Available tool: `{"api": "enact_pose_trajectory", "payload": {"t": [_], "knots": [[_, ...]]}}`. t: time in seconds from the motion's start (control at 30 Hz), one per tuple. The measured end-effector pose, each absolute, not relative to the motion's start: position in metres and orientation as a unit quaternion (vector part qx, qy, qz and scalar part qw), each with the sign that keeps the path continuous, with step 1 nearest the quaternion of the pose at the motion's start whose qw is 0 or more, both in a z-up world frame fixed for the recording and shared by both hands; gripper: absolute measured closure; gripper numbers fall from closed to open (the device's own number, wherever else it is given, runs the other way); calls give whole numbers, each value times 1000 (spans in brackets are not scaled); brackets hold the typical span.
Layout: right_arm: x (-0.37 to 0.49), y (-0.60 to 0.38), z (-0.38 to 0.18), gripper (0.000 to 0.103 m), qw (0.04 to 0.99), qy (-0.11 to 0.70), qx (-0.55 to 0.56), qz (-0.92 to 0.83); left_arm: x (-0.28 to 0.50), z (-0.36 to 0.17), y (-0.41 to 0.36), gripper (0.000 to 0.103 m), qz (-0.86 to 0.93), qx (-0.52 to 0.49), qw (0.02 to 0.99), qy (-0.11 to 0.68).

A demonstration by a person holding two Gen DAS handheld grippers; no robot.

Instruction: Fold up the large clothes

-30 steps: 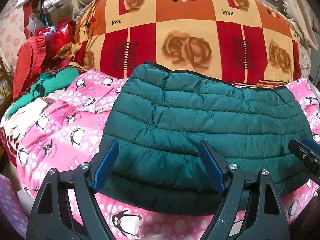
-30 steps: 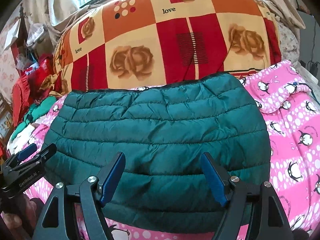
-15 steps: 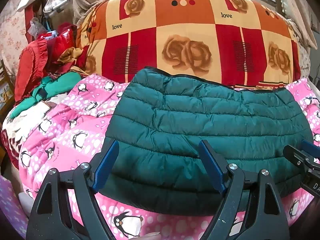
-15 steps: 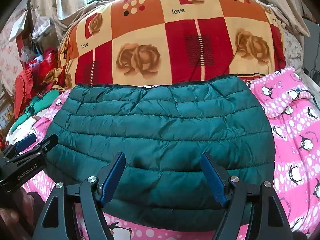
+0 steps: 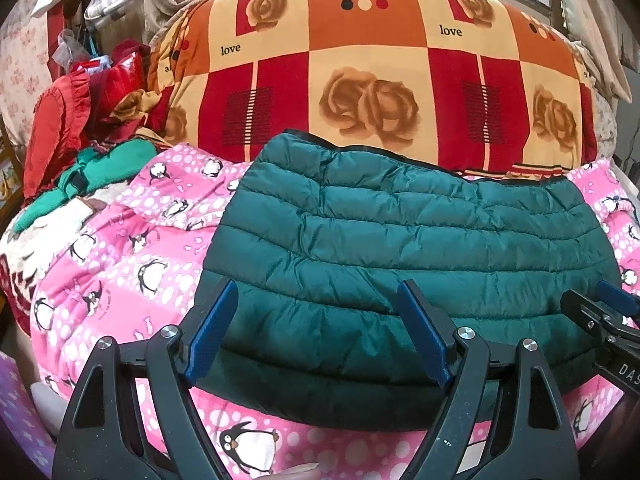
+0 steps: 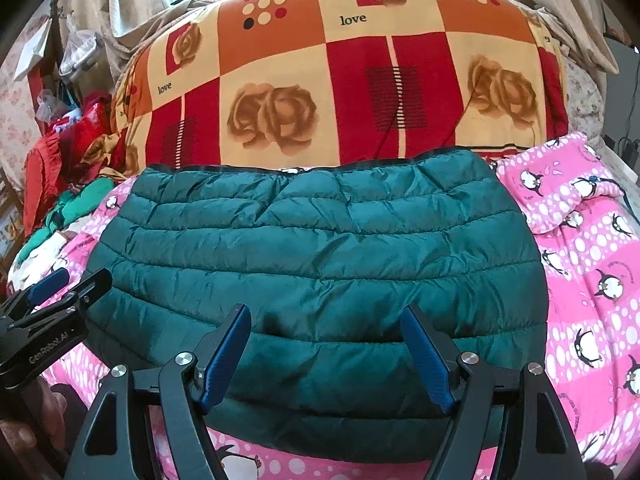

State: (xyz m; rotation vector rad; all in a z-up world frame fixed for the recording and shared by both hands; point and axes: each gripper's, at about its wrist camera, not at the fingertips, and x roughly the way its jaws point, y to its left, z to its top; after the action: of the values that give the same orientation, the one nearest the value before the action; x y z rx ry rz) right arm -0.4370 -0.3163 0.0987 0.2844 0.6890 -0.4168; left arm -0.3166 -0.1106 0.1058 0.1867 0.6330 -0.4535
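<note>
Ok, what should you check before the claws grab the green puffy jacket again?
1. Left claw open: ok.
2. Right claw open: ok.
3. Both claws empty: ok.
4. Green puffy jacket lying flat on the pink penguin blanket: ok.
5. Near edge of the jacket reachable between the claws: ok.
6. Sleeves tucked neatly underneath: cannot tell, hidden.
</note>
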Motion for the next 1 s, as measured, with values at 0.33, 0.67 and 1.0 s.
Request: {"api": "enact_pose_trajectory", "payload": {"t": [0.33, 0.67, 1.0], "knots": [[-434, -316, 94, 28, 907, 342, 131, -208, -314, 102, -112, 21, -224, 88, 917, 318], [-431, -321, 95, 28, 903, 344, 130, -221, -311, 100, -111, 21, -223, 83, 915, 325], [-431, -323, 92, 28, 902, 347, 134, -219, -310, 99, -111, 21, -223, 83, 914, 329]]}}
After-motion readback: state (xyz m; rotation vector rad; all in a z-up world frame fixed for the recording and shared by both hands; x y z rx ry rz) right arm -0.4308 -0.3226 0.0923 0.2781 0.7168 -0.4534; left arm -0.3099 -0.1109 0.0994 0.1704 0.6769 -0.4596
